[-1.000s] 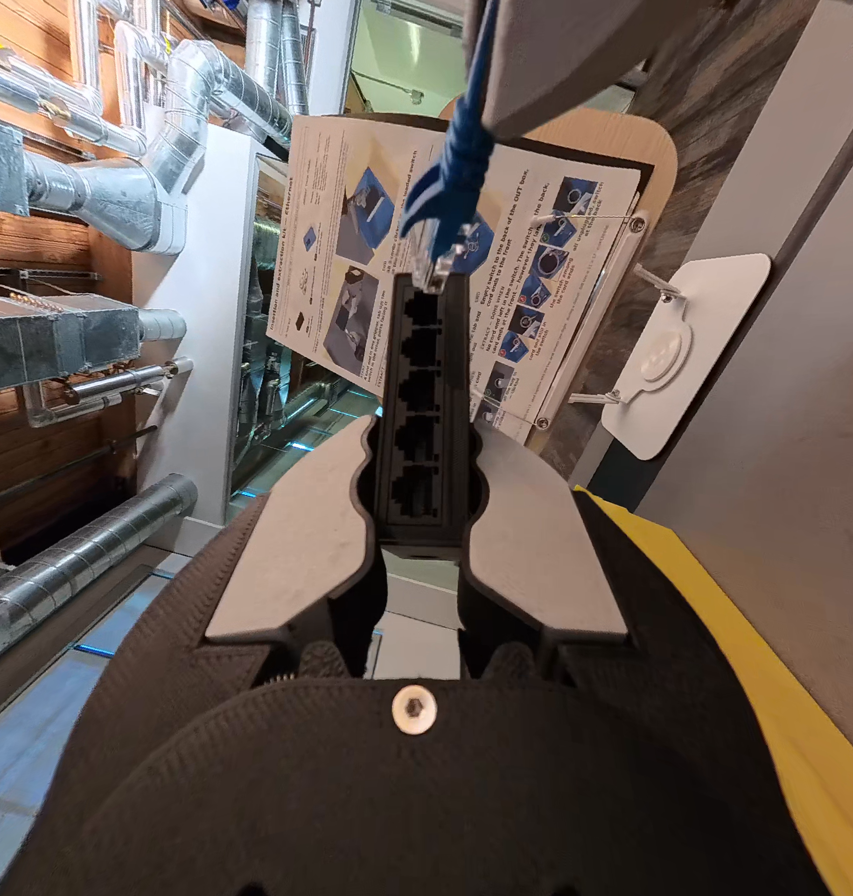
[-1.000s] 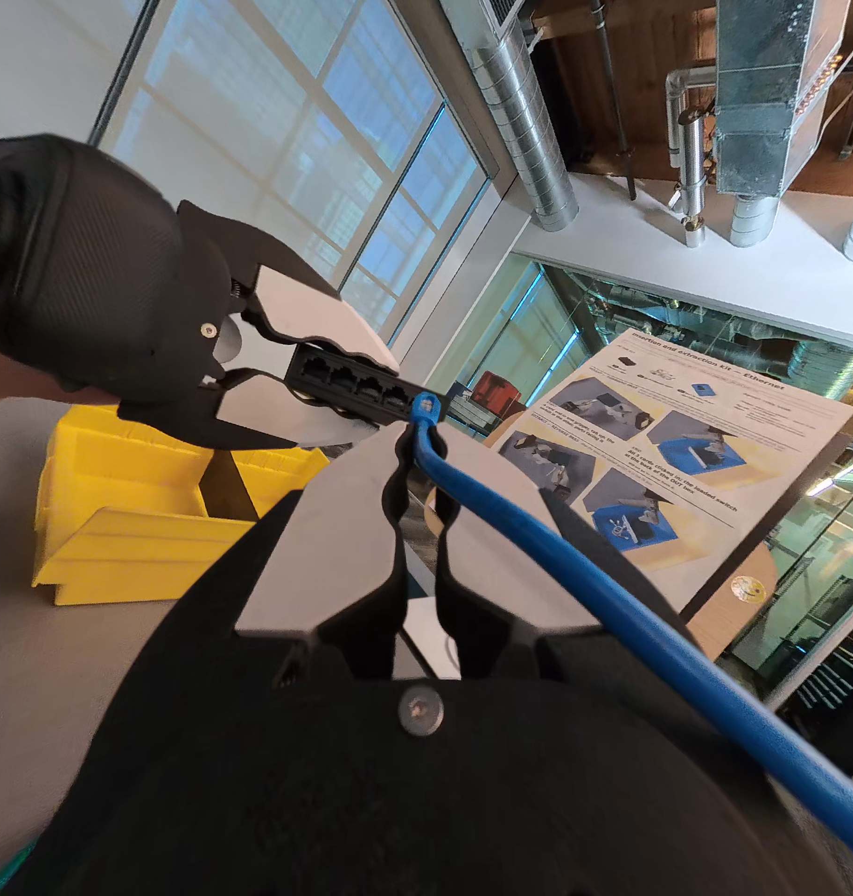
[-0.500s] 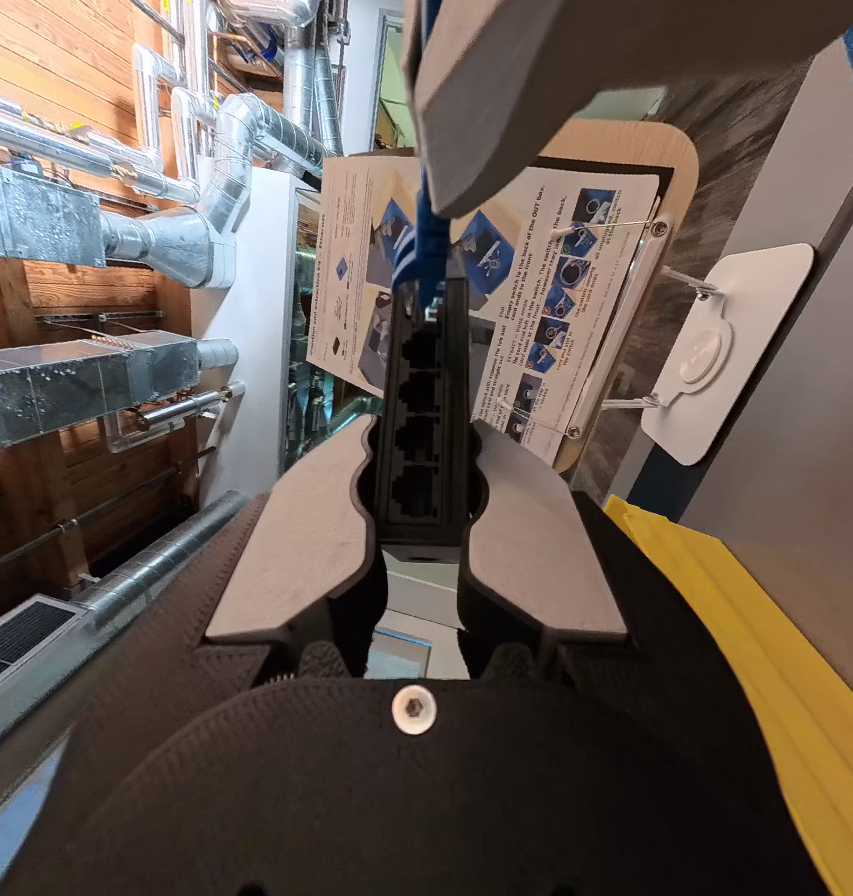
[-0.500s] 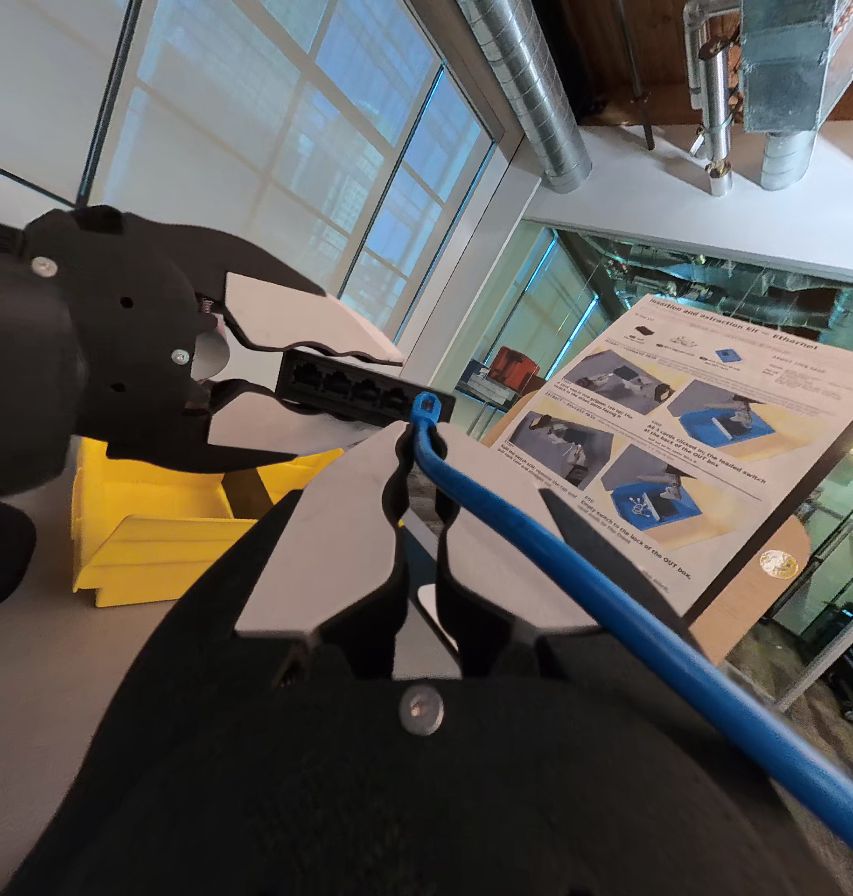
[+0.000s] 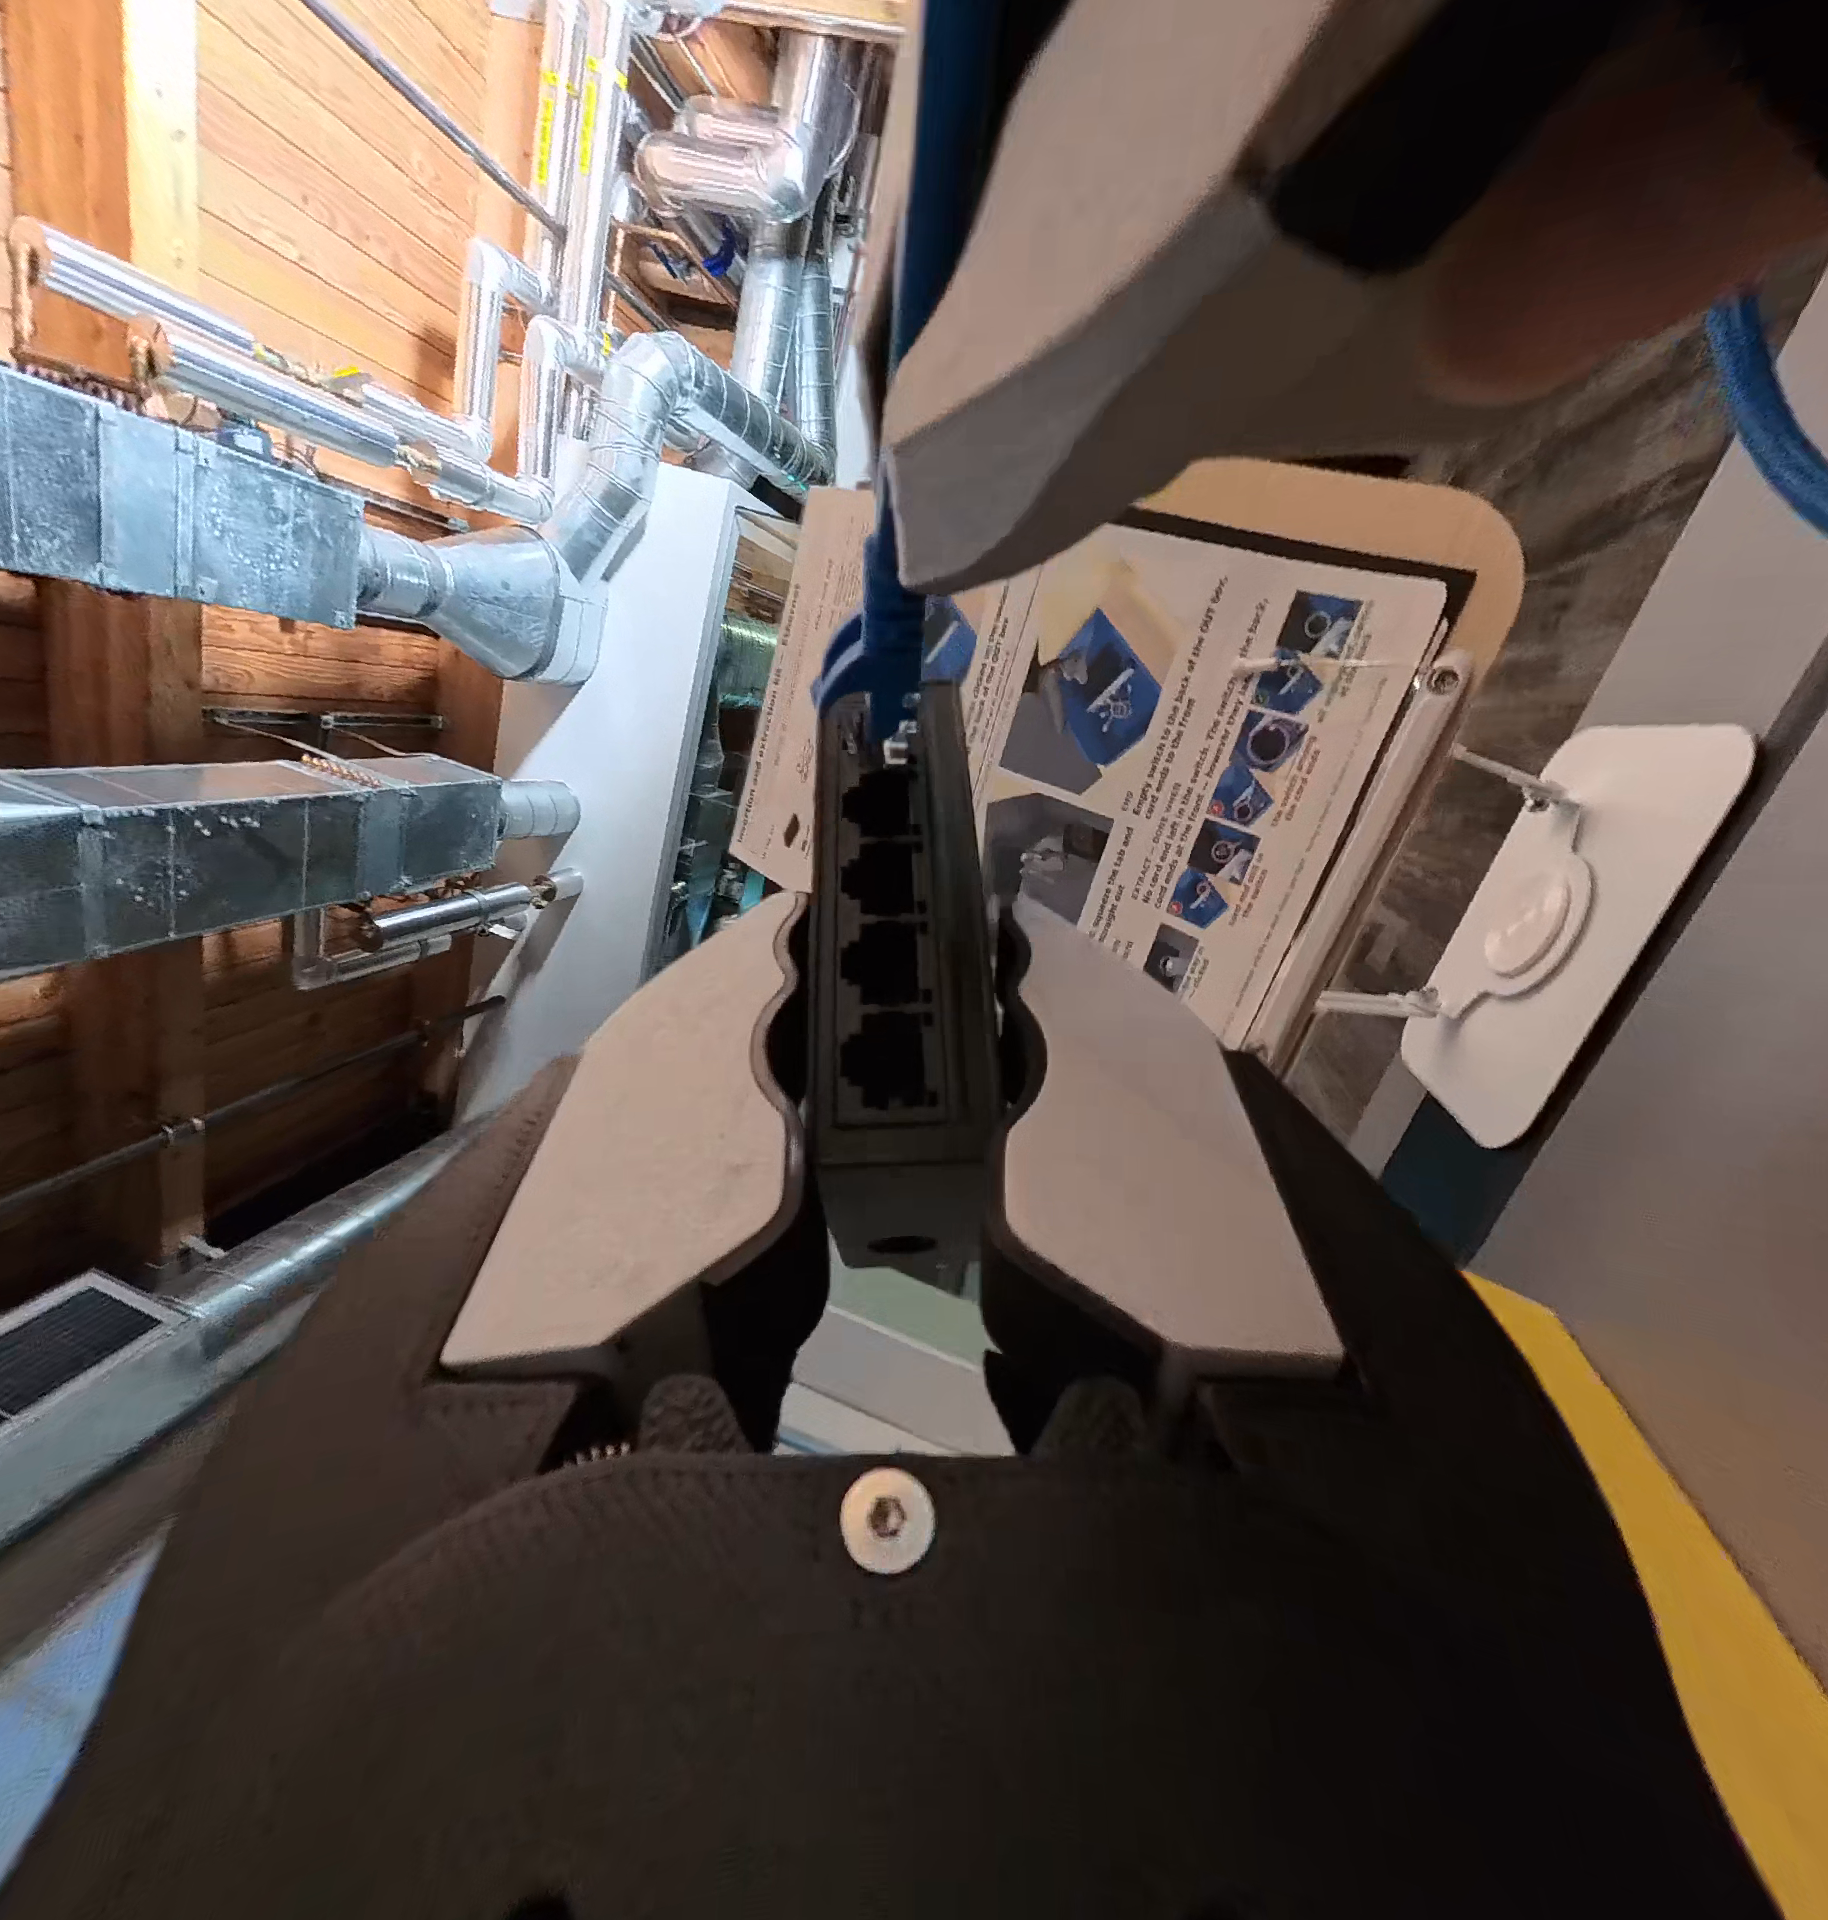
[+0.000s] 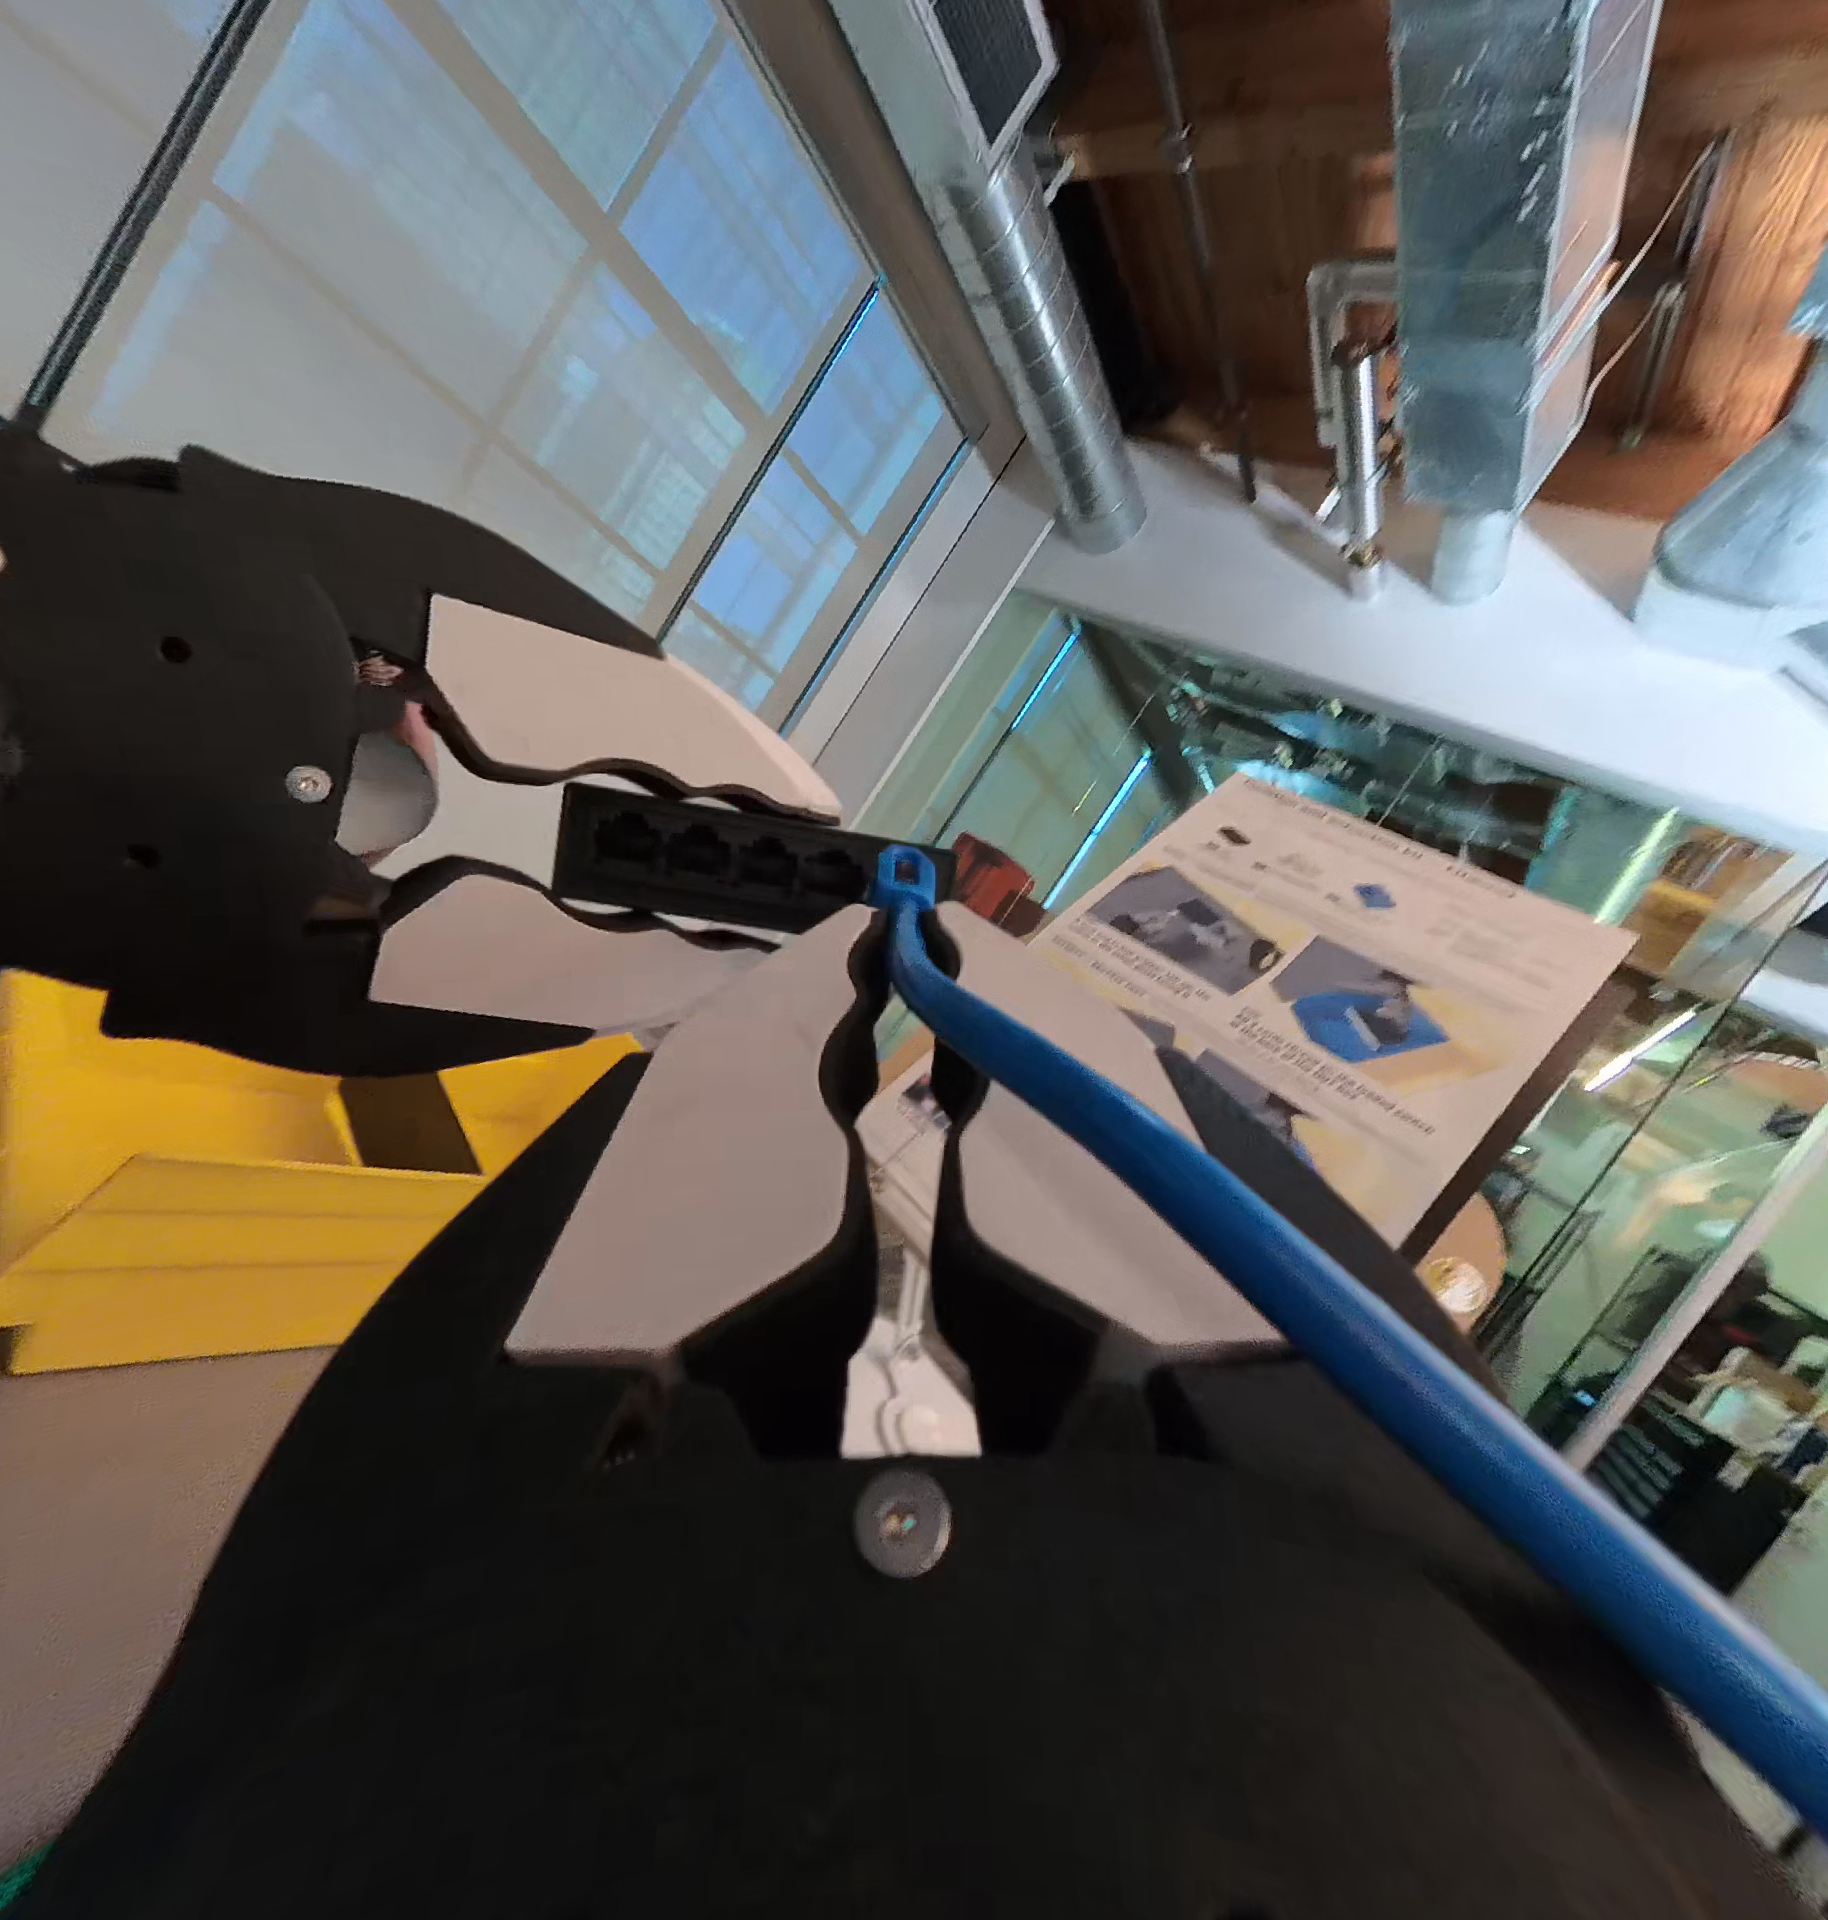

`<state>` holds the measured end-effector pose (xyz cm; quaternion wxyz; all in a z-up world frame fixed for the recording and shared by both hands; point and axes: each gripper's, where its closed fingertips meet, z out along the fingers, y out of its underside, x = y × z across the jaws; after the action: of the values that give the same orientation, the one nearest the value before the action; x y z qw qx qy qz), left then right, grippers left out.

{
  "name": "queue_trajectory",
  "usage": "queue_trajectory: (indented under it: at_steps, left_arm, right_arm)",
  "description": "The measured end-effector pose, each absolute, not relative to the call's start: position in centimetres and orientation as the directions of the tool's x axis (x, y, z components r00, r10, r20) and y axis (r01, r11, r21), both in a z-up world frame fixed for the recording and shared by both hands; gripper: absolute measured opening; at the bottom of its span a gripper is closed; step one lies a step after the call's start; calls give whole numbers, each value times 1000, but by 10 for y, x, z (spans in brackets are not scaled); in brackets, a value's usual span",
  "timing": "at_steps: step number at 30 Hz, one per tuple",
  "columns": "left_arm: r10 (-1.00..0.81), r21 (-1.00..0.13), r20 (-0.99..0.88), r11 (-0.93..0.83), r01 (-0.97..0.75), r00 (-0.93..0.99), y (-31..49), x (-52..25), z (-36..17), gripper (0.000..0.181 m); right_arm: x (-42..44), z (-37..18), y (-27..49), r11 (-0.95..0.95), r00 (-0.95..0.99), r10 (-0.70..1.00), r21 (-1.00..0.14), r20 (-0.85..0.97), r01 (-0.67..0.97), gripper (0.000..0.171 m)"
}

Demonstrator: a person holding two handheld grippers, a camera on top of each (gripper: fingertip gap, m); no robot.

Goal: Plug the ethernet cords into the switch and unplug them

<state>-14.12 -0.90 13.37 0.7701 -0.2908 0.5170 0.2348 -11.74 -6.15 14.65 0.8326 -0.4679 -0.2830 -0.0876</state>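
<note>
Two grippers meet in mid-air: the left gripper (image 5: 894,1039) is clamped on the black switch (image 6: 754,857), and the right gripper (image 6: 894,997) pinches the blue cord (image 6: 1149,1132), whose plug (image 6: 902,875) sits at the switch's end port. If the plug is tilted, pushing could jam it or twist the switch loose. Four ports look empty.

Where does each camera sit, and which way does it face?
Left wrist view: on the left gripper, looking along its fingers, shut on the black switch; a fingertip shows above.
Right wrist view: on the right gripper, shut on the blue ethernet cord.
Shared: switch, cord, both grippers, instruction sheet, yellow bin.
</note>
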Motion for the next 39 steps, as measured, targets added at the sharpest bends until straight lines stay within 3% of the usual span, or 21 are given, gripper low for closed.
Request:
queue_trajectory:
  at_steps: [3,6,9,11,14,16,18,24,39]
  left_arm:
    - [-54,-302,-911,763,-572,408,-22,-136,138,44]
    - [-216,-415,-879,785,-460,424,-37,-131,142,73]
    - [-424,-588,-782,745,-316,456,-42,-142,154,88]
    - [-656,-770,-607,624,-130,449,-42,-152,165,92]
    - [-944,-950,-241,277,144,224,-46,-155,168,102]
    - [-988,-979,-112,129,161,108,-42,-151,160,98]
    - [-993,-987,-91,101,128,79,-39,-146,150,97]
    - [-934,-948,-312,318,6,174,-29,-140,132,70]
    - [-916,-949,-305,316,0,262,-22,-134,130,69]
  right_arm:
    - [-119,151,-68,574,804,54,-678,592,460,6]
    - [-119,153,-70,578,790,14,-650,613,494,6]
    - [-113,157,-73,584,778,-32,-620,627,524,6]
    - [-112,160,-76,593,778,-45,-609,627,526,6]
    - [-113,163,-82,617,779,-60,-590,624,521,6]
    - [-117,162,-83,620,769,-65,-578,635,530,6]
    - [-121,159,-82,620,751,-82,-557,655,553,6]
    - [-130,152,-81,633,730,-73,-534,680,560,6]
    - [-120,146,-71,613,749,31,-605,662,509,6]
